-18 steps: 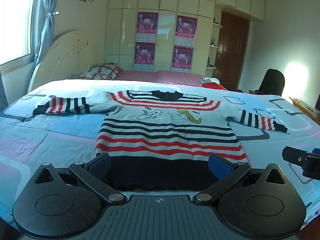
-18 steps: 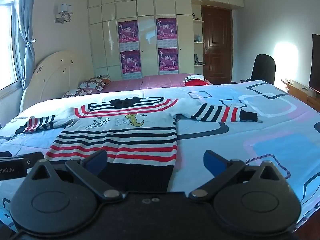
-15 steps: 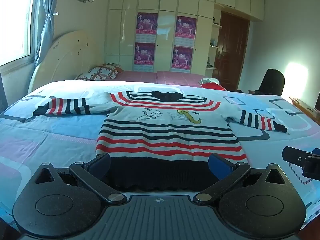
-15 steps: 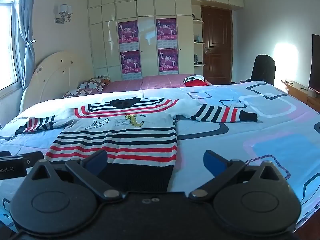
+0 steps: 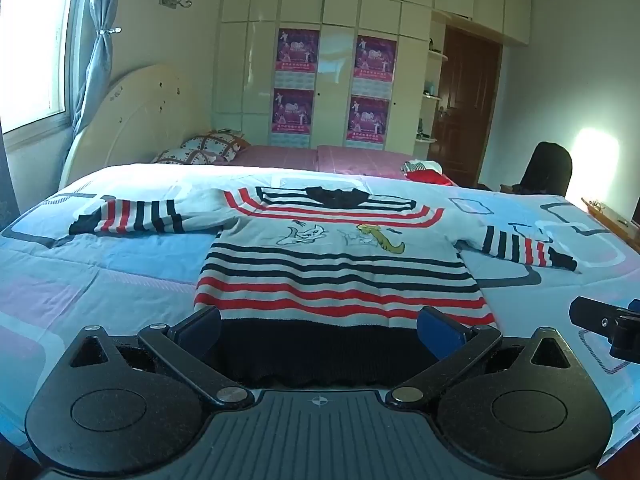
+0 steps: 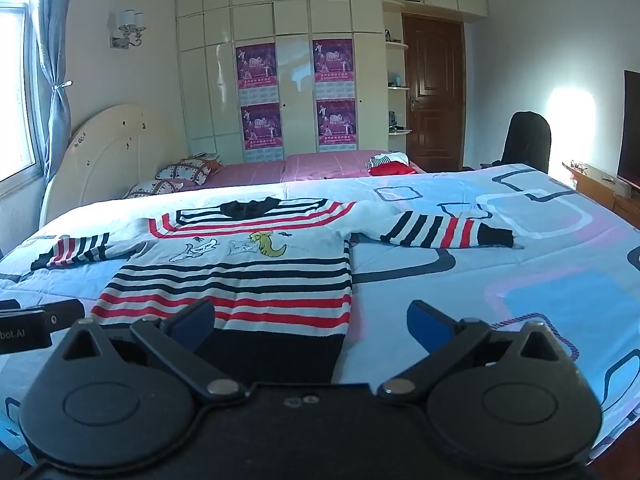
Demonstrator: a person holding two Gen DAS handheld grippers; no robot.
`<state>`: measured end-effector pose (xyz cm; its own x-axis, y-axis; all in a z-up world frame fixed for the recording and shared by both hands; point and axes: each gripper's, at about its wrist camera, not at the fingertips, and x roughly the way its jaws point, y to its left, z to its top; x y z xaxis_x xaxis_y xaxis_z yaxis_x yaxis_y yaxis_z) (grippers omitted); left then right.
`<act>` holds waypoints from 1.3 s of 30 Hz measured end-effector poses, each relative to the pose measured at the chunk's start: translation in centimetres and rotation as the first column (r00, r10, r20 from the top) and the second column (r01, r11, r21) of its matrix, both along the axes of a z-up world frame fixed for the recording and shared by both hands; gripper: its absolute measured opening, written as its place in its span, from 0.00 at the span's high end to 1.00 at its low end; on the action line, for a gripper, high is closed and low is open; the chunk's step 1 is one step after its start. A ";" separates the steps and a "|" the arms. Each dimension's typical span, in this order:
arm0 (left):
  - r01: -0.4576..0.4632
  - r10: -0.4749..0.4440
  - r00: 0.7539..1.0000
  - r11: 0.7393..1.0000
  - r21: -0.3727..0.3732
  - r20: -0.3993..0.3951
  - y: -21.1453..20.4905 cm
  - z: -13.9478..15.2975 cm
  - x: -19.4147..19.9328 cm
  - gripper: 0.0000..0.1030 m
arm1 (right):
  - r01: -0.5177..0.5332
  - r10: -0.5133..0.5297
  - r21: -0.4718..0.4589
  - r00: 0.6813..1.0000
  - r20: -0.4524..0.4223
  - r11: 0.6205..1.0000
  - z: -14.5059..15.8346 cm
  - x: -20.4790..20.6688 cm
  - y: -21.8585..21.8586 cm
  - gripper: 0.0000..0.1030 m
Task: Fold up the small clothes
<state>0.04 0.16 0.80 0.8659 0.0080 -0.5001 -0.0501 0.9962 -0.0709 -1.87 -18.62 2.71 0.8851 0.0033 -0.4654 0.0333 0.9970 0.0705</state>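
A small striped sweater in white, red and black lies flat on the bed, front up, both sleeves spread sideways. Its black hem faces me. My left gripper hovers open just before the hem, jaws wide, nothing between them. In the right wrist view the same sweater lies left of centre. My right gripper stands open over the hem's right corner and the bare quilt beside it. Each gripper's body shows at the edge of the other's view.
The bed's patterned blue and pink quilt stretches to the right of the sweater. Pillows and a red garment lie far back. A dark chair and a wooden cabinet stand right of the bed.
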 end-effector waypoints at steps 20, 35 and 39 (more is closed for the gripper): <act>-0.002 0.002 1.000 1.000 0.000 0.002 0.0 0.1 0.1 0.00 | 0.000 0.000 0.002 1.000 0.002 1.000 0.1 0.0 0.0 0.01; 0.006 -0.006 1.000 1.000 -0.001 0.006 -0.1 -0.1 0.1 0.00 | 0.001 -0.001 0.002 1.000 0.002 1.000 0.6 0.2 -0.1 0.01; 0.004 -0.004 1.000 1.000 -0.002 0.005 -0.1 -0.1 0.1 0.00 | 0.000 0.000 0.002 1.000 0.003 1.000 0.4 0.1 0.0 0.01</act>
